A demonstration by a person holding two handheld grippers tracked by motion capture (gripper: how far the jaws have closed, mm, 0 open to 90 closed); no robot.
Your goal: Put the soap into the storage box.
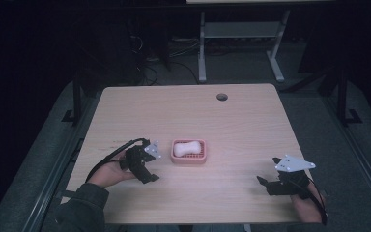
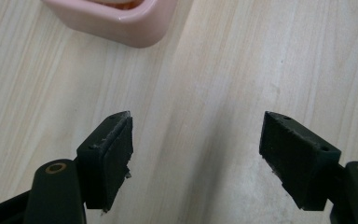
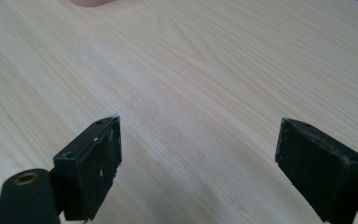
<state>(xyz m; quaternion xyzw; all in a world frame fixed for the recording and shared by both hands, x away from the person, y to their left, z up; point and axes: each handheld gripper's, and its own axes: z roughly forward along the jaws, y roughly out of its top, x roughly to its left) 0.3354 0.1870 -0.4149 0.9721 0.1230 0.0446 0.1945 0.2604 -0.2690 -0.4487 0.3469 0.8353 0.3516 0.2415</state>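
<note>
One corner of pink dish (image 3: 91, 2) visible

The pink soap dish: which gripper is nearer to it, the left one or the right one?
Left. The left gripper sits just beside the pink soap dish, at its left; the right gripper is far off near the table's right edge.

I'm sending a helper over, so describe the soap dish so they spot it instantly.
On the light wooden table, look near the middle, just right of the left gripper. The soap dish is a small pink rectangular tray with rounded corners, holding a white soap bar.
</note>
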